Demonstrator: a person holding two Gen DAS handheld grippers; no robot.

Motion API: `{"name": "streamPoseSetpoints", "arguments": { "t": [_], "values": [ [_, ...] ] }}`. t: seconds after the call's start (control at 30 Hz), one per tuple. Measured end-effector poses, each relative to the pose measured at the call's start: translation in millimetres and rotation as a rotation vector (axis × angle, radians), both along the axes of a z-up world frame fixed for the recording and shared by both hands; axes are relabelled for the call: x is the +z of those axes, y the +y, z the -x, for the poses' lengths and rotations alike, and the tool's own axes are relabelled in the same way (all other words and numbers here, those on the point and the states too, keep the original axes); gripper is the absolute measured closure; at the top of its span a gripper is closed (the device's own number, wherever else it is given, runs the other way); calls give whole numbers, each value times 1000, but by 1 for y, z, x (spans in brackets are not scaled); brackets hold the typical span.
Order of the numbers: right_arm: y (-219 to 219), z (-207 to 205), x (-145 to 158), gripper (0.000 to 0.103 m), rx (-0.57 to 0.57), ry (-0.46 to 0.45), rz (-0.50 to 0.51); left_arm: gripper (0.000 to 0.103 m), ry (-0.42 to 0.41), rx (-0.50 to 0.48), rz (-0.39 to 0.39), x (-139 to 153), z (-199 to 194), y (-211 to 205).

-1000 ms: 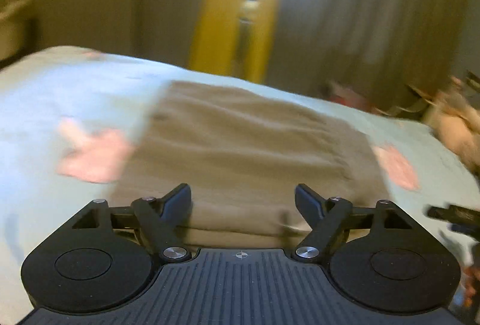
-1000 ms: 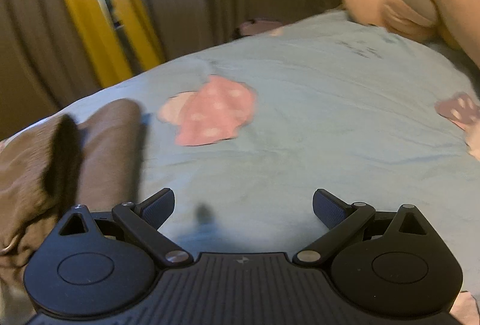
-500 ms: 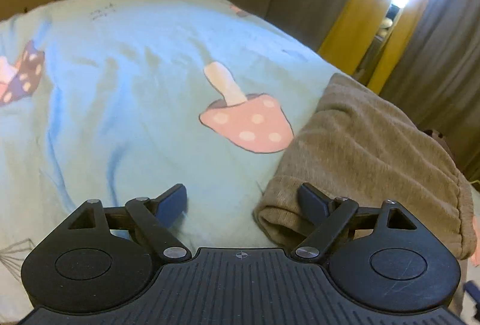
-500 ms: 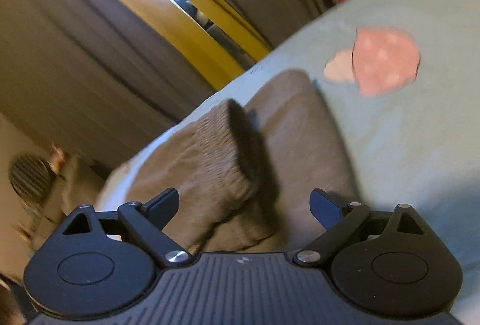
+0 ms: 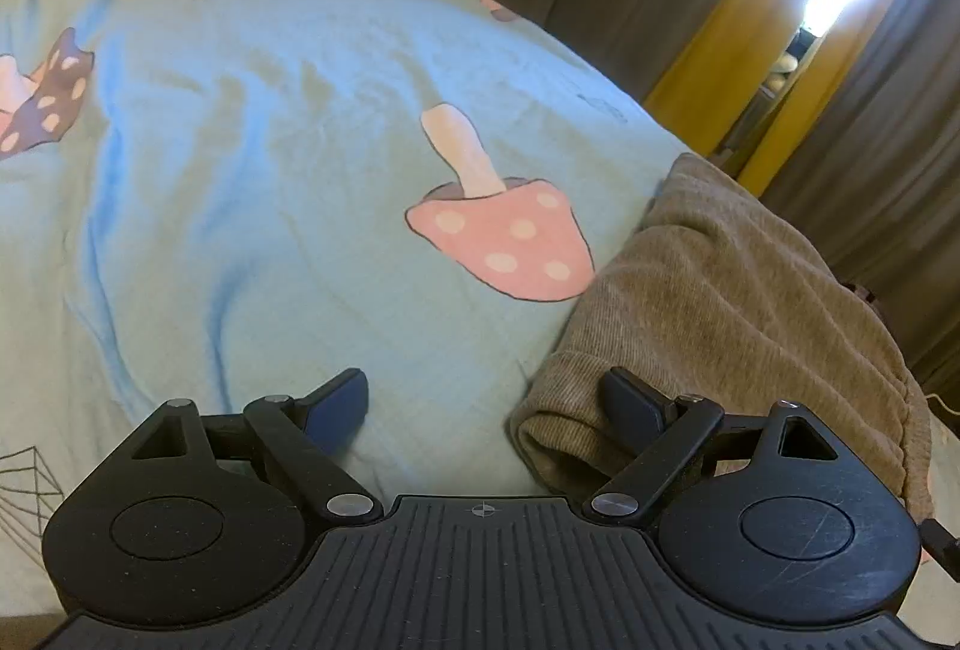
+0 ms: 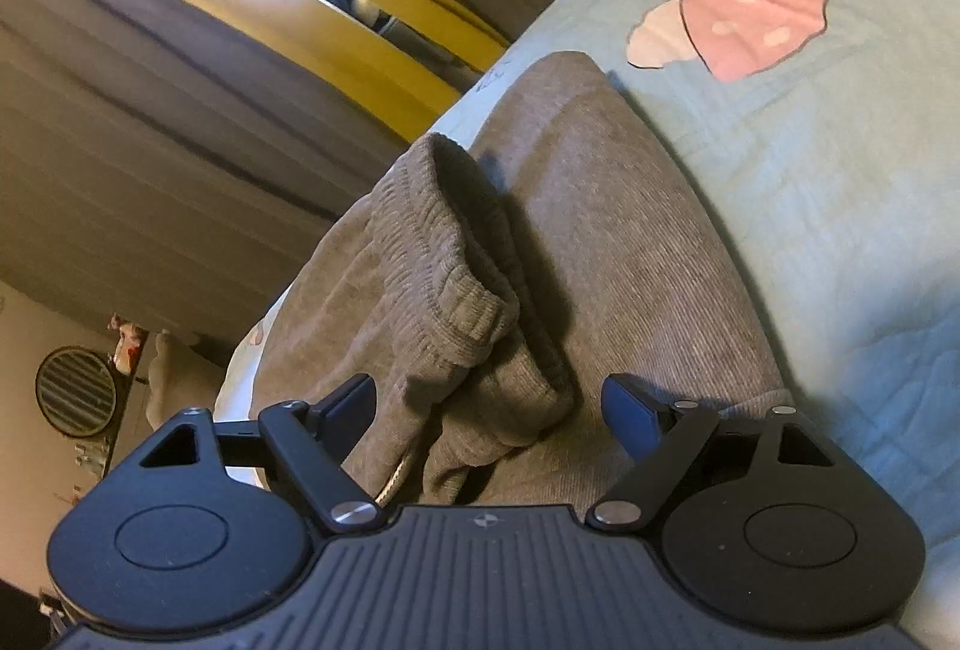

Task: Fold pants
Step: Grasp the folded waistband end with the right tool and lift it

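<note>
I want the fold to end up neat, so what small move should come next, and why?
Probably close the right gripper on the ribbed cuff that stands up bunched between its open jaws, then lay it flat. The rest of the pants lie smooth on the blue bedsheet. The left gripper is open too, one finger over the folded edge, ready to steady it.
</note>
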State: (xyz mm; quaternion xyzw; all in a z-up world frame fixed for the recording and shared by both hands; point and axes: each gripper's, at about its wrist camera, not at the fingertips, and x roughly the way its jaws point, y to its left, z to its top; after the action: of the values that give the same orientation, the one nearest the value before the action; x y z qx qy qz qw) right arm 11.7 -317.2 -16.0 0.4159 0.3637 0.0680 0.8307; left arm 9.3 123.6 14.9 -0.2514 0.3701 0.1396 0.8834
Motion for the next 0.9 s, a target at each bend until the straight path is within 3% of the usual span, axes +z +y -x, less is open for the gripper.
{"name": "streamPoseSetpoints", "arguments": {
  "t": [0.2, 0.4, 0.5, 0.77, 0.83, 0.9],
  "values": [
    [5, -5, -2, 23, -13, 26, -63, 11, -11, 26, 24, -1, 3, 3],
    [0, 0, -7, 34, -40, 72, -152, 11, -15, 39, 30, 0, 6, 4],
    [-1, 1, -11, 34, -46, 83, -211, 11, -19, 43, 33, 0, 7, 4],
    [6, -12, -18, 30, -118, 77, -239, 11, -29, 57, 48, 0, 9, 6],
    [8, -9, -12, 49, -110, 10, -221, 11, -31, 61, 51, 0, 9, 6],
    [7, -7, -10, 52, -103, -29, -185, 11, -34, 65, 55, 0, 9, 7]
  ]
}}
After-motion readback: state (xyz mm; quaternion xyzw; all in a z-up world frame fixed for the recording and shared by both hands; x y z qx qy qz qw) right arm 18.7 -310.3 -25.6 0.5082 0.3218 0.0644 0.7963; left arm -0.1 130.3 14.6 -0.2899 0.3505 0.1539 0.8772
